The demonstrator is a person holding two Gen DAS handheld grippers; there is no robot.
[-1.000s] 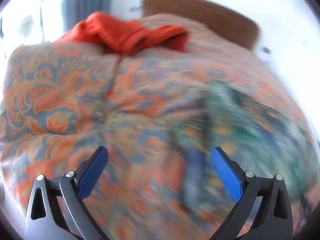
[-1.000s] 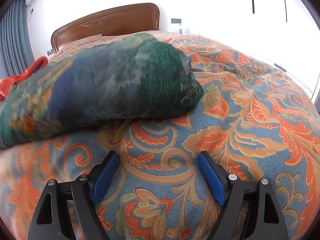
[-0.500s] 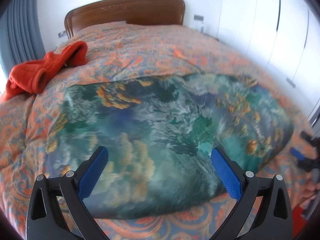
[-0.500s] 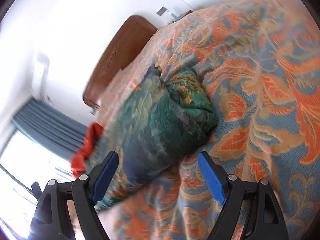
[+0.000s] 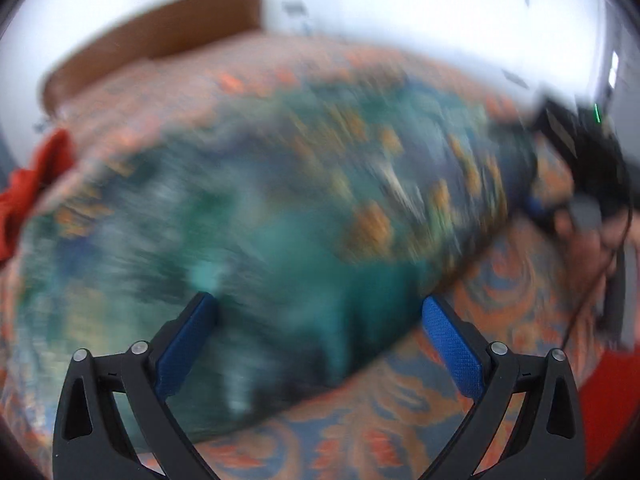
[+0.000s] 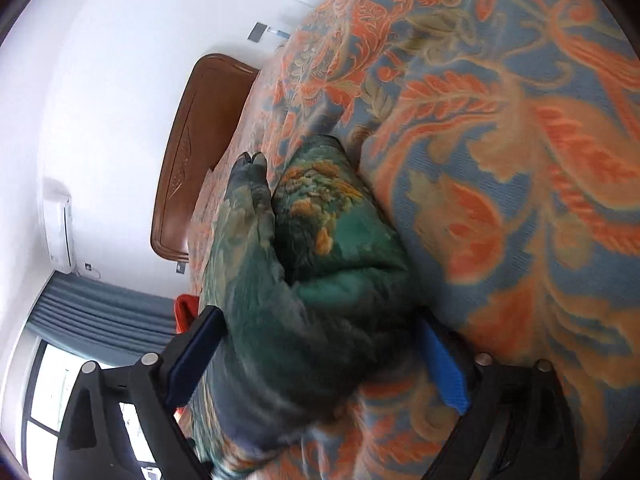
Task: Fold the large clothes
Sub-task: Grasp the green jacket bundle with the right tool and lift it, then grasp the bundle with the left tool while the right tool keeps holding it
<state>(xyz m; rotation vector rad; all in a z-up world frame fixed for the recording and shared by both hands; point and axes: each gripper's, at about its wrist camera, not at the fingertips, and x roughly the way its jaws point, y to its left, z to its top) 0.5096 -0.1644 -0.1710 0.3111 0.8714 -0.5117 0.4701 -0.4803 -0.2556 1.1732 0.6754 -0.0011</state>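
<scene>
Green patterned garment (image 6: 320, 280) lies folded into a thick bundle on the bedspread (image 6: 520, 160), well short of the headboard (image 6: 200, 152), long axis running roughly across the bed from one gripper to the other.

My right gripper (image 6: 320, 344) sits at one short end of the bundle. Its jaws have just been opening and now stand wide, with the bundle's end between them. Pads flank the cloth closely; I can't tell for sure whether they press it, it looks like straddling, not clamping. This gripper is rolled over, so the bed looks tipped in its view.

My left gripper (image 5: 320, 316) is over the near long edge of the garment (image 5: 280, 220), jaws spread wide, nothing held. View is badly blurred. The cloth lies straight ahead of and below its fingers. The right gripper (image 5: 576, 176) shows past the bundle's far end, with a hand (image 5: 588, 248) behind it.

An orange garment (image 5: 28, 200) lies beyond the bundle's other end, toward the headboard side.

Judgement: the right gripper is nearer to a grip, already on the end; the left needs to settle at the opposite end or edge before any next fold or lift.
</scene>
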